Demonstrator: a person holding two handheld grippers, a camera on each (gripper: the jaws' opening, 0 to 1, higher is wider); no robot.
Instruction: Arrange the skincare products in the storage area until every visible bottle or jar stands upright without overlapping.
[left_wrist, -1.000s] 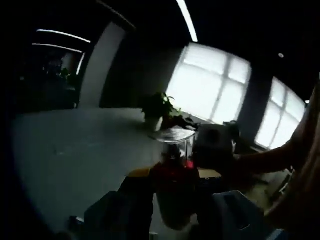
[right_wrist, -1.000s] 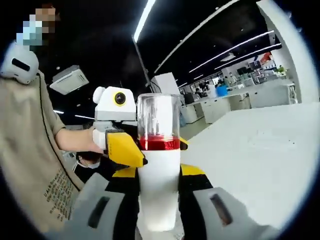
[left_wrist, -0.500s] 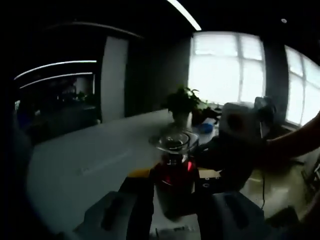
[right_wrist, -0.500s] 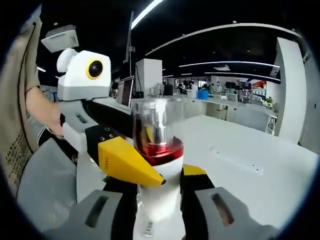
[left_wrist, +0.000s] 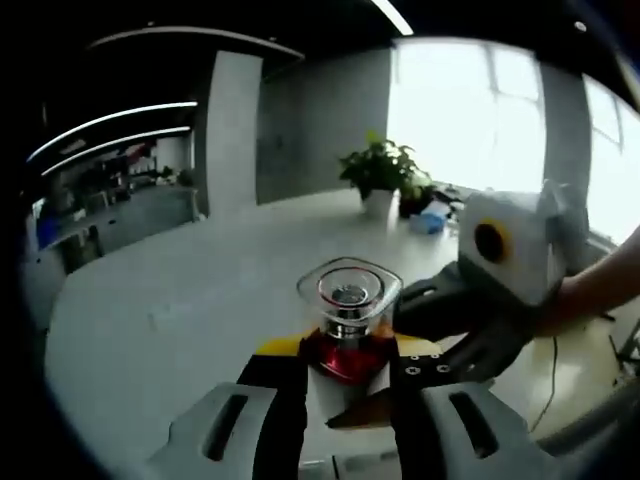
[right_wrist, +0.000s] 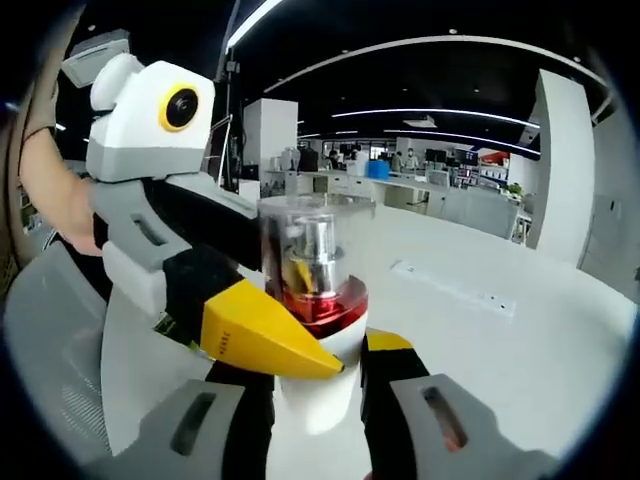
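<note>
Bottle (right_wrist: 312, 330), white body, red band, clear cap, stands upright above the white table (right_wrist: 520, 340), long axis toward 12 o'clock (cap up). I see both my right gripper (right_wrist: 318, 400) and left gripper (left_wrist: 345, 385) clamped on it.

Both tongs clamped on same pump bottle (right_wrist: 312, 330): right tongs (right_wrist: 318, 385) on white body, left tongs (left_wrist: 345, 375) at red collar.
</note>
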